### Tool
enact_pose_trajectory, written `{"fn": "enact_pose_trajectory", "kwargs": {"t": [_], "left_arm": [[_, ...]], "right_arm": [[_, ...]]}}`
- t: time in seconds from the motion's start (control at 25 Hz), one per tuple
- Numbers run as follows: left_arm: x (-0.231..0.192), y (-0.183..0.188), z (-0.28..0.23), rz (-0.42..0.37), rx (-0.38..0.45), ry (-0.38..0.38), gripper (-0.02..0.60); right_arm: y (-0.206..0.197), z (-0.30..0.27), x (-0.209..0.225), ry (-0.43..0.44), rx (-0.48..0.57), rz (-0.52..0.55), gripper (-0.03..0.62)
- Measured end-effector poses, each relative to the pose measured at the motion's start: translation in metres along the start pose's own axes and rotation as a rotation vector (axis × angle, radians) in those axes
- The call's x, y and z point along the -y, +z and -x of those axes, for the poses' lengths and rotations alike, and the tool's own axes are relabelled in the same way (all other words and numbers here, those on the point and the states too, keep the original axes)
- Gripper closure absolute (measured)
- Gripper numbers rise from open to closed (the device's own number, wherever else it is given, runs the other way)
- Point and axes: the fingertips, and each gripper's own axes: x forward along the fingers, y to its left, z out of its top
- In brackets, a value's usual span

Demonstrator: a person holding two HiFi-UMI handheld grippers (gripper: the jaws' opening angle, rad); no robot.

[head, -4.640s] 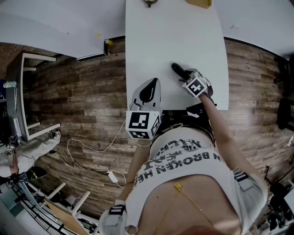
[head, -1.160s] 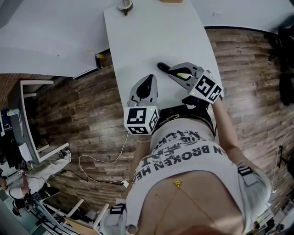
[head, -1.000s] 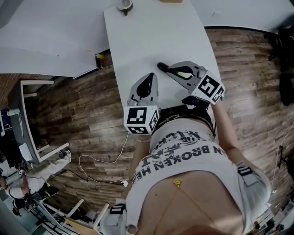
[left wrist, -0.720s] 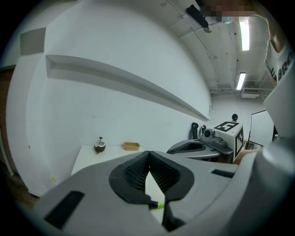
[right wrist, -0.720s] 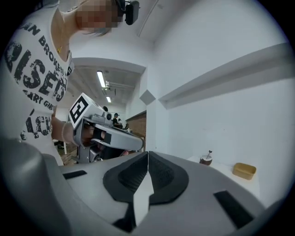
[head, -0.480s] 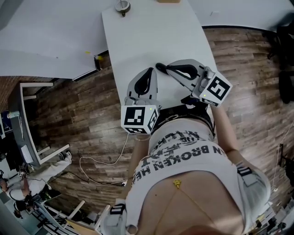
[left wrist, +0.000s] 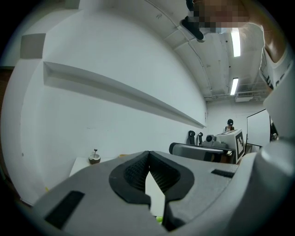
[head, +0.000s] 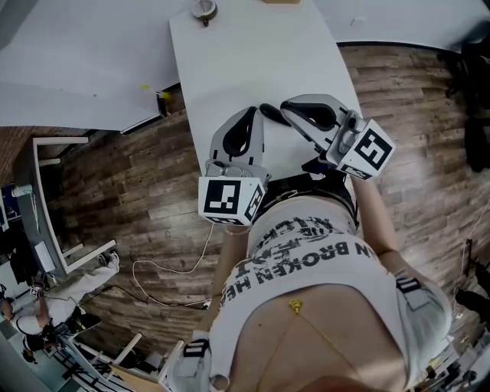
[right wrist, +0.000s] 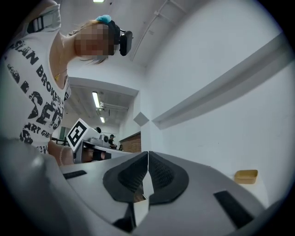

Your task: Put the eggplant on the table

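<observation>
The dark eggplant [head: 269, 112] lies on the white table [head: 237, 53] near its front edge, partly hidden between my two grippers. Neither gripper touches it. In the head view my left gripper [head: 251, 112] hovers just left of it and my right gripper [head: 288, 107] just right of it, both raised above the table. The left gripper [left wrist: 148, 154] is shut with nothing in its jaws, and the right gripper [right wrist: 148, 152] is shut and empty too, pointing roughly level at the white wall.
A small round brown cup [head: 204, 9] stands at the table's far end, also seen as a cup [left wrist: 94, 158] from the left gripper. A tan dish [right wrist: 245, 176] sits far back. Wooden floor with a cable [head: 172, 264] surrounds the table.
Both grippers have lifted off the table toward the head camera, the right one more and tilting upward. The eggplant stays where it lay.
</observation>
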Motion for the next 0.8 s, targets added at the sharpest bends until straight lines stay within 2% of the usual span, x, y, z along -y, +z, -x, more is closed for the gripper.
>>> {"fn": "enact_pose_trajectory", "kwargs": {"t": [0.32, 0.8], "left_arm": [[0.009, 0.013, 0.001, -0.02, 0.042, -0.028, 0.583], [0.014, 0.023, 0.001, -0.024, 0.066, -0.037, 0.583]], "right_arm": [[0.019, 0.002, -0.001, 0.012, 0.079, -0.022, 0.583], [0.032, 0.004, -0.002, 0.004, 0.11, -0.036, 0.582]]}}
